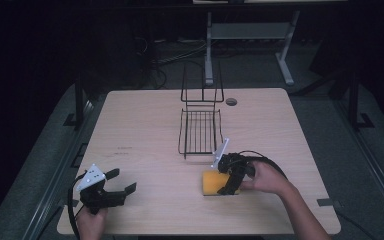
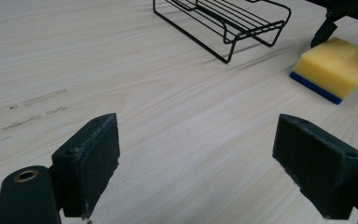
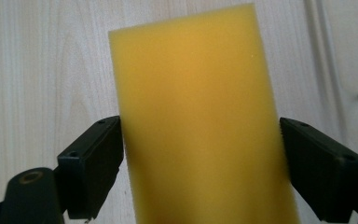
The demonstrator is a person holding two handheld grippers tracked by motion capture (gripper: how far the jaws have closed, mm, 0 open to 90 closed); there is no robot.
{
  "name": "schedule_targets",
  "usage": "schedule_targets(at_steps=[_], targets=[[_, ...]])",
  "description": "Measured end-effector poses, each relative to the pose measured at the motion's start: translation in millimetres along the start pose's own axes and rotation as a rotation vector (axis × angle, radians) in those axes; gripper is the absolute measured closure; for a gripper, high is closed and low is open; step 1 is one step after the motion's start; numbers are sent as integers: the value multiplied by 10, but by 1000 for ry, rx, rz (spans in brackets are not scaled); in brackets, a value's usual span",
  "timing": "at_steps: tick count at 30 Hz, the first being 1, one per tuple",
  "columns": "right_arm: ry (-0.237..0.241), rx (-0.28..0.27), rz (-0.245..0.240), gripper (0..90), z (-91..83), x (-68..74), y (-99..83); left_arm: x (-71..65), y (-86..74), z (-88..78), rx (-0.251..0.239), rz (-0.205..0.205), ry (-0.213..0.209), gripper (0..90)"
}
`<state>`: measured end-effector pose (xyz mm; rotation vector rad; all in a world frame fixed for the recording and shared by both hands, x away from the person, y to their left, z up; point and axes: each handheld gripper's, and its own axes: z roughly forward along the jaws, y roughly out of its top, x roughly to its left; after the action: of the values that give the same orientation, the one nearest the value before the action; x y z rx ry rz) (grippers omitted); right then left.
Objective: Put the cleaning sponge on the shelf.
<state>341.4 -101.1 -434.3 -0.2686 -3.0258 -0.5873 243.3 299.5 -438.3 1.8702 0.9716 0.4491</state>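
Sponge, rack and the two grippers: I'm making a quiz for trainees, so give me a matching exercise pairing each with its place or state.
Things:
1. sponge
2. wire rack
3. left gripper
4. right gripper

States:
A. jaws wide apart over bare table
B. black, standing at the middle of the table
C. jaws either side of the sponge
D. yellow with a blue underside, lying on the table

Pairs: 1-D, 2-B, 3-A, 4-C

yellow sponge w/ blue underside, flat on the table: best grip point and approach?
Grip the yellow foam sponge with the blue underside across its two long side faces, coming from above. It lies flat on the pale wooden table, so only the sides are free. The right gripper already straddles it that way, its jaws at or near both faces.
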Motion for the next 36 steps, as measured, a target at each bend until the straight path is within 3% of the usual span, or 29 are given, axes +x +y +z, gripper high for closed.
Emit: schedule_targets(at_steps=[4,20,36], targets=[[-6,-19,8,146,37,25,-29,0,1,-7,-2,1,1,141],[-32,0,6,154,105,48,-63,10,-3,-10,-6,-10,-6,140],[-24,-20,18,197,35,39,-52,7,1,-15,-7,-4,-2,140]])
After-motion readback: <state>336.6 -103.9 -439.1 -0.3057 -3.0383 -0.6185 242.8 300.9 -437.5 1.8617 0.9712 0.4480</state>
